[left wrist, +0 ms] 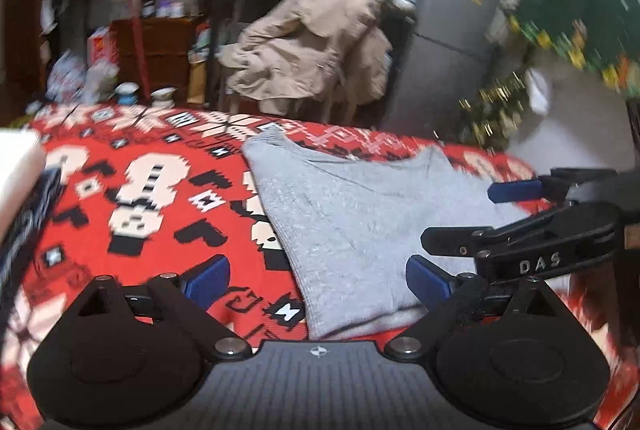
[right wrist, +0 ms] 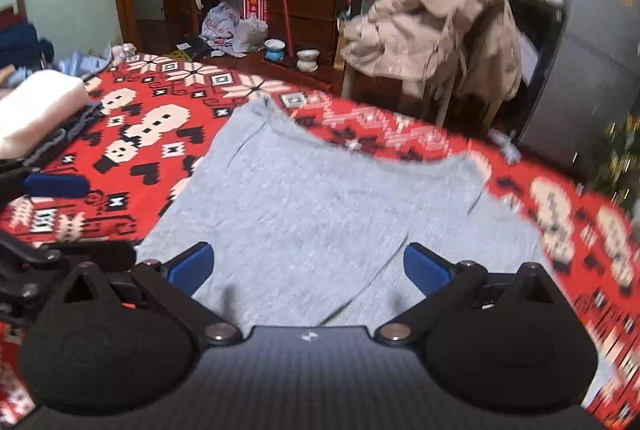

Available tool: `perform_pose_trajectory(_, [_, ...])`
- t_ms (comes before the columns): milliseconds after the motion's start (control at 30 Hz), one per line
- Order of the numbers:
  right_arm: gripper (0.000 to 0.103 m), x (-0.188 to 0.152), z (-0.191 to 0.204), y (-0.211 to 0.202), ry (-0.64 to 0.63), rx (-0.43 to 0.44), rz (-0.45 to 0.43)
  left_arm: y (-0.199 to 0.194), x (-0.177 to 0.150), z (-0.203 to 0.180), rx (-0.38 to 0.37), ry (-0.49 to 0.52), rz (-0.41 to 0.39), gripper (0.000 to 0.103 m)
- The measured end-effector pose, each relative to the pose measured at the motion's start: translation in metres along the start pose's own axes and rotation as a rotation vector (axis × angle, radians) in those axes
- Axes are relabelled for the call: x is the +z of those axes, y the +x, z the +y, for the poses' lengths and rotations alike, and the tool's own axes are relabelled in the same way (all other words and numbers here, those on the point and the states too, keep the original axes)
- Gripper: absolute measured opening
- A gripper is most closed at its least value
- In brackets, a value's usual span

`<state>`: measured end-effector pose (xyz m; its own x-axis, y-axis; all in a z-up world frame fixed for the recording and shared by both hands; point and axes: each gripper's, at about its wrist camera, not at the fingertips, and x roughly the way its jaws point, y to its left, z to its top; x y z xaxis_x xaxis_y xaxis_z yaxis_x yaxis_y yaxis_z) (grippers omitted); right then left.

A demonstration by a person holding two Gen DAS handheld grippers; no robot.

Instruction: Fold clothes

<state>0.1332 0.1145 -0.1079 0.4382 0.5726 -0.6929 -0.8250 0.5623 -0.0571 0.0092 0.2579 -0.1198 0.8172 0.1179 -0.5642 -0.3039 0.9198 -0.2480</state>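
A grey garment (left wrist: pixel 360 214) lies flat and partly folded on a red patterned blanket (left wrist: pixel 140 190); it also shows in the right wrist view (right wrist: pixel 312 206). My left gripper (left wrist: pixel 318 280) is open and empty, above the garment's near left edge. My right gripper (right wrist: pixel 308 268) is open and empty, above the garment's near middle. The right gripper also shows at the right of the left wrist view (left wrist: pixel 516 214). A blue pad of the left gripper shows at the left edge of the right wrist view (right wrist: pixel 56 185).
A stack of folded clothes (right wrist: pixel 40 110) with a white top lies on the blanket (right wrist: pixel 152 134) at the left. Beyond the bed stand a chair with a beige coat (right wrist: pixel 440 26), a grey fridge (right wrist: pixel 592 42), two small pots (right wrist: pixel 276 50) and cluttered shelves.
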Motion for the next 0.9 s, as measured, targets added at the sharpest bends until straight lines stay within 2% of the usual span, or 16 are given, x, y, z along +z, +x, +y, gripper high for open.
perform_pose_trajectory(100, [0.101,0.013,-0.005,0.004,0.009,0.085,-0.007,-0.001,-0.001,0.003,-0.008,-0.082,-0.046,0.079])
perform_pose_trajectory(167, [0.1,0.021,-0.009,0.006,0.015,0.142,-0.011,0.001,0.0,0.004,0.01,-0.113,-0.059,0.056])
perform_pose_trajectory(200, [0.098,0.025,-0.011,0.008,0.018,0.171,-0.014,0.003,0.0,0.005,0.01,-0.133,-0.056,0.048])
perform_pose_trajectory(233, [0.096,0.029,-0.012,0.009,0.023,0.198,-0.019,0.007,0.0,0.008,0.003,-0.157,-0.049,0.034])
perform_pose_trajectory(267, [0.09,0.032,-0.013,0.011,0.029,0.225,-0.026,0.011,0.0,0.011,-0.009,-0.193,-0.041,0.025])
perform_pose_trajectory(300, [0.08,0.036,-0.012,0.014,0.024,0.248,-0.027,0.015,-0.001,0.015,-0.024,-0.236,-0.035,0.022])
perform_pose_trajectory(333, [0.071,0.039,-0.01,0.017,0.01,0.266,-0.023,0.018,-0.002,0.019,-0.039,-0.28,-0.03,0.012])
perform_pose_trajectory(367, [0.047,0.042,-0.008,0.02,-0.003,0.276,-0.02,0.022,-0.003,0.022,-0.049,-0.321,-0.029,0.007])
perform_pose_trajectory(400, [0.023,0.045,-0.004,0.025,-0.014,0.281,-0.011,0.024,-0.004,0.023,-0.051,-0.351,-0.032,0.007])
perform_pose_trajectory(467, [0.009,0.051,0.003,0.035,-0.038,0.298,0.008,0.029,-0.005,0.024,-0.049,-0.398,-0.04,0.002])
perform_pose_trajectory(500, [0.005,0.053,0.007,0.04,-0.049,0.315,0.013,0.031,-0.005,0.025,-0.052,-0.42,-0.041,0.001])
perform_pose_trajectory(567, [0.001,0.058,0.013,0.051,-0.068,0.348,0.026,0.037,-0.005,0.026,-0.06,-0.448,-0.034,0.0])
perform_pose_trajectory(733, [0.001,0.071,0.021,0.087,-0.04,0.431,0.114,0.049,-0.012,0.031,-0.011,-0.498,0.016,0.0])
perform_pose_trajectory(900, [0.0,0.07,0.028,0.116,-0.026,0.484,0.193,0.041,-0.023,0.032,0.015,-0.469,-0.001,0.001])
